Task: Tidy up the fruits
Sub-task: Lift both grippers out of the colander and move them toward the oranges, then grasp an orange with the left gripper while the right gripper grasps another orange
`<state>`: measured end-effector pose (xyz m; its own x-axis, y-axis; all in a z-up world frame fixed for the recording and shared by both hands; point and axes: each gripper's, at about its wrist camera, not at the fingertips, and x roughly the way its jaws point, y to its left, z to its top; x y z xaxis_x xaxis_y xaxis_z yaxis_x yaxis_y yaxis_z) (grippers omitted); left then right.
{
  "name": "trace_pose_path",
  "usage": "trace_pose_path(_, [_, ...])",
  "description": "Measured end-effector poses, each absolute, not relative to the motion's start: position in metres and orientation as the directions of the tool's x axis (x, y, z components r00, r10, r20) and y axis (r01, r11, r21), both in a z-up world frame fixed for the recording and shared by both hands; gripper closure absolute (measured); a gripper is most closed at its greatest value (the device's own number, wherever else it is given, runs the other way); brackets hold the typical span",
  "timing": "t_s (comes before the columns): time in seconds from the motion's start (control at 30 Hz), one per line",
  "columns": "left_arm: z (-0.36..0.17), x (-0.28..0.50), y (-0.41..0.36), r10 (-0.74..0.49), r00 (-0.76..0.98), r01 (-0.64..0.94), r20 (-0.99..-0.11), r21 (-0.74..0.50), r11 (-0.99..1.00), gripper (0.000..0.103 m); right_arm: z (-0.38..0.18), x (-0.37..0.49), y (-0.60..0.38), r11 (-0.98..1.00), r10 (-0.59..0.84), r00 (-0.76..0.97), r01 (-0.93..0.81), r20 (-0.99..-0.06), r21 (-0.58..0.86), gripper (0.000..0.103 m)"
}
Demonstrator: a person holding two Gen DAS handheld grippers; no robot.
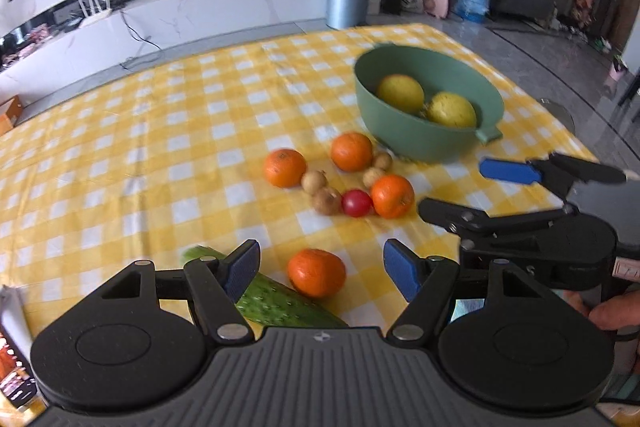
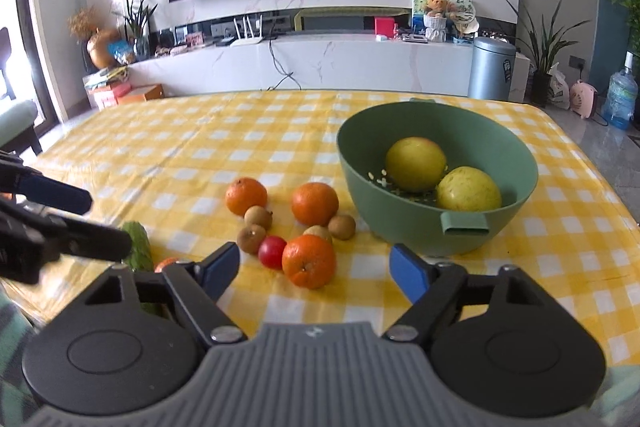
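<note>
I am holding the left gripper (image 1: 320, 269) with its jaws standing apart, empty, over an orange (image 1: 316, 271) lying near the table's front edge. A cucumber (image 1: 276, 301) is lying just beside that orange, partly under the left finger. I am holding the right gripper (image 2: 314, 269) with jaws likewise spread, gripping nothing, above another orange (image 2: 309, 261). Touching this orange, a red tomato (image 2: 272, 251) is sitting among small brown fruits (image 2: 251, 238). Farther toward the middle of the checked tablecloth (image 2: 192, 155), two more oranges (image 2: 315, 203) are resting. Beyond, toward the right edge, a green bowl (image 2: 420, 227) is holding two yellow fruits (image 2: 416, 163). No writing on the fruits is readable.
</note>
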<state>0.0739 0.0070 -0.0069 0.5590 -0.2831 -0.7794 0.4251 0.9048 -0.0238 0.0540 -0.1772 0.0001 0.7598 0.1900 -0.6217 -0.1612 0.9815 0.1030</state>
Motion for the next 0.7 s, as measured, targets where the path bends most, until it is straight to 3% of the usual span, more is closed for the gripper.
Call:
trace_pose_path(0.17, [-0.026,0.079,0.000,-0.267,0.524,0.446,-0.809,-0.007,0.895,0.021,-0.008,0.063,-0.179,0.979,0.205,0.737,-0.160,-0.644,0.129,0.034])
trace_pose_path(0.57, [-0.057,0.097,-0.006,-0.243,0.487,0.442,-0.839,-0.003,0.897,0.027,-0.023,0.088,-0.174,0.973,0.228,0.698,-0.154,-0.679,0.169,0.035])
trace_pose_path(0.7, [-0.063,0.099,-0.007,-0.234,0.480,0.441,-0.845,0.002,0.898,0.028,-0.028,0.097,-0.175,0.973,0.231,0.674,-0.141,-0.702,0.184,0.041])
